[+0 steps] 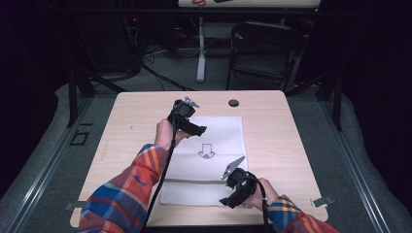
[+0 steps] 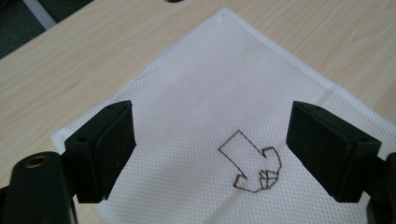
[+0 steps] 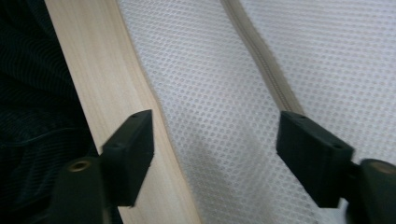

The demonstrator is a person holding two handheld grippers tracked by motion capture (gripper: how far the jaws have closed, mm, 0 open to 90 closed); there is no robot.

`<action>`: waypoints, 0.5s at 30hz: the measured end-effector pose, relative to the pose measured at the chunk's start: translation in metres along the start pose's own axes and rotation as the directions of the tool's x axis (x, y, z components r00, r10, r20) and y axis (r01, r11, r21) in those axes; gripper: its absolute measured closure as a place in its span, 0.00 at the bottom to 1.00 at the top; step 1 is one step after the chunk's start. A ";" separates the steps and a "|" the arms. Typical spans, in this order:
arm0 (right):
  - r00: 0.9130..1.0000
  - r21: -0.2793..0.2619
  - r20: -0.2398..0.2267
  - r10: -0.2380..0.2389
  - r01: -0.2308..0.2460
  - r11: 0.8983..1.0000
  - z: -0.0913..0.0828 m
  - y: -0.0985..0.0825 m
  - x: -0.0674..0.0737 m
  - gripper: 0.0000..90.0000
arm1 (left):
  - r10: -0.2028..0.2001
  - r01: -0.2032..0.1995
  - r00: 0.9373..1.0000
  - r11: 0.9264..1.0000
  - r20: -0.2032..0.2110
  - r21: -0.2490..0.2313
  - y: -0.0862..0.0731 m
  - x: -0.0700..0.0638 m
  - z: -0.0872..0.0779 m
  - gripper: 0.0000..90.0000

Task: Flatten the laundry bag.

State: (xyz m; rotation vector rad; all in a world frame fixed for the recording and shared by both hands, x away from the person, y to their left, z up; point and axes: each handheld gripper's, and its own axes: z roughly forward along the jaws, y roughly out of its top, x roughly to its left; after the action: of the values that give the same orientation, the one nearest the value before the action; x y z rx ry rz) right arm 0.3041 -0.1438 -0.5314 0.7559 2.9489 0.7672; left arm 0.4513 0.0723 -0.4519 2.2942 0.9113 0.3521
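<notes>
Looks like a lab recording booth: black curtained walls, a pale wooden table (image 1: 272,121) on grey carpet, cables and a folding chair (image 1: 262,48) beyond the jaws.

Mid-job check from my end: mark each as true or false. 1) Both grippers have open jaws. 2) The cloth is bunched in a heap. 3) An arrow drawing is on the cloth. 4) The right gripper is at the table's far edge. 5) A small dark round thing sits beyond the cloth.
1) True: the left gripper and the right gripper both stand open with nothing clamped.
2) False: the white cloth lies flat on the table, with a fold line near its close end.
3) True: the arrow drawing is outlined on it.
4) False: it is at the near edge, by the person.
5) True: the dark round thing sits there.
</notes>
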 end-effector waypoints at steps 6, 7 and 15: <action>0.999 -0.017 0.037 0.025 -0.024 1.000 -0.007 -0.003 -0.005 0.17 | 0.017 -0.018 1.000 0.999 0.023 0.038 -0.020 -0.010 -0.004 0.16; 0.999 -0.012 0.042 0.023 -0.022 1.000 -0.009 -0.004 -0.007 0.17 | 0.016 -0.018 0.999 0.999 0.030 0.044 -0.023 -0.012 -0.005 0.16; 0.996 -0.039 0.071 0.059 -0.057 0.998 -0.019 -0.011 -0.014 0.13 | 0.014 -0.018 0.998 0.998 0.062 0.059 -0.048 -0.023 -0.014 0.16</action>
State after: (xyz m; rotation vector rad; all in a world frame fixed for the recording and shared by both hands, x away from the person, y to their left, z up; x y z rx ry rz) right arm 0.3093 -0.1677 -0.5212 0.8517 2.8522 0.7778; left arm 0.4032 0.0895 -0.4720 2.3548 0.8841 0.2625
